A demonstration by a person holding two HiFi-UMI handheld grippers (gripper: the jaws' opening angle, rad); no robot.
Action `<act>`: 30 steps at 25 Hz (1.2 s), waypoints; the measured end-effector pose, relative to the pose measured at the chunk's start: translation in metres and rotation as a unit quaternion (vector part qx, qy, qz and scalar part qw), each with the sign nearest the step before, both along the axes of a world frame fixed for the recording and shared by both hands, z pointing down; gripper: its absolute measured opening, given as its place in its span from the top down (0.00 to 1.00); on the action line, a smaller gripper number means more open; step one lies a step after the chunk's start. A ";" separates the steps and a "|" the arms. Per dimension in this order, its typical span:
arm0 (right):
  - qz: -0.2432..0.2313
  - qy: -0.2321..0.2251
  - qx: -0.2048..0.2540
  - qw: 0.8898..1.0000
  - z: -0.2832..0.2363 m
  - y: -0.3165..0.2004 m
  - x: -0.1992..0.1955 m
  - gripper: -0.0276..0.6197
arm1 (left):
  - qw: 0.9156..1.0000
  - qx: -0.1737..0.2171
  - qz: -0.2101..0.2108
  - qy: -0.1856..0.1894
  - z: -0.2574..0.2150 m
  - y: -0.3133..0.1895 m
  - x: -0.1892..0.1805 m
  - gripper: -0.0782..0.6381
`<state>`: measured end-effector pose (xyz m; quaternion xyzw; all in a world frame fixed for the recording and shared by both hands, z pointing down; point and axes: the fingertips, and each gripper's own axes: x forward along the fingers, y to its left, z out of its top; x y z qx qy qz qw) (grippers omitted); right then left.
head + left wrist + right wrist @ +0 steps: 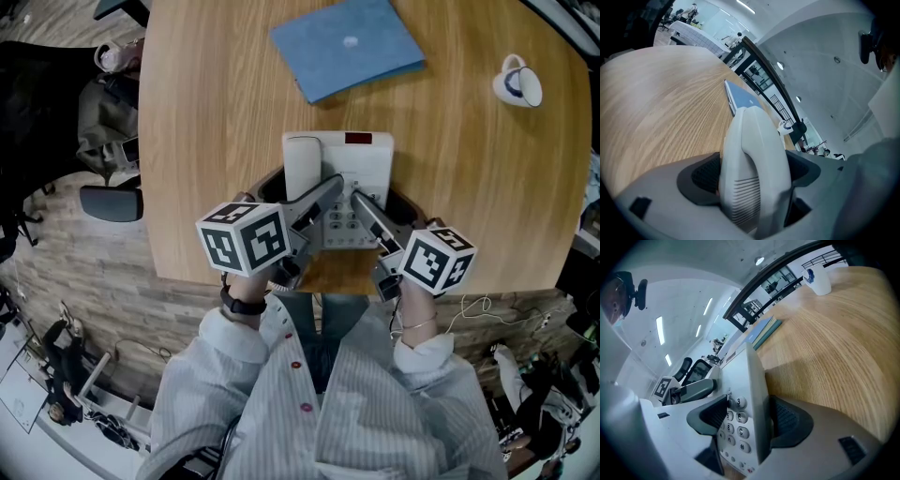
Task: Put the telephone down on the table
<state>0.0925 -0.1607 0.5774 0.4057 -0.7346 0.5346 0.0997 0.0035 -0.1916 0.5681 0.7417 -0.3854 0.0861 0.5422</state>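
A white desk telephone (pixel 339 187) with a keypad and its handset in the cradle sits at the near middle of the round wooden table (pixel 216 141). My left gripper (pixel 314 202) is shut on the handset side. In the left gripper view the ribbed handset (pixel 754 164) fills the gap of the left gripper (pixel 752 180), between its dark pads. My right gripper (pixel 373 217) is shut on the telephone's right edge. The right gripper view shows the right gripper (pixel 750 420) clamping the telephone's edge (pixel 752 380) by the number keys. A shadow lies beside the telephone; whether it touches the table I cannot tell.
A blue book (pixel 347 45) lies at the far middle of the table, and a white mug (pixel 517 82) stands at the far right. The table's near edge (pixel 234 279) runs just under my grippers. A dark office chair (pixel 42 122) stands left of the table, and cables lie on the floor.
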 end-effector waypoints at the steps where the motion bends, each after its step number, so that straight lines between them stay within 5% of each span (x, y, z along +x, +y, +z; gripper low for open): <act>1: 0.000 -0.001 0.000 1.000 0.000 0.000 0.000 0.52 | 1.000 0.000 0.002 0.000 0.000 0.000 0.000 0.30; 13: -0.006 -0.003 -0.012 1.000 0.001 0.001 0.000 0.52 | 0.999 0.006 0.030 -0.026 -0.001 0.001 -0.002 0.29; 30: 0.009 0.020 0.004 1.000 -0.030 -0.011 0.016 0.52 | 0.998 0.044 0.012 -0.034 -0.048 -0.011 -0.023 0.29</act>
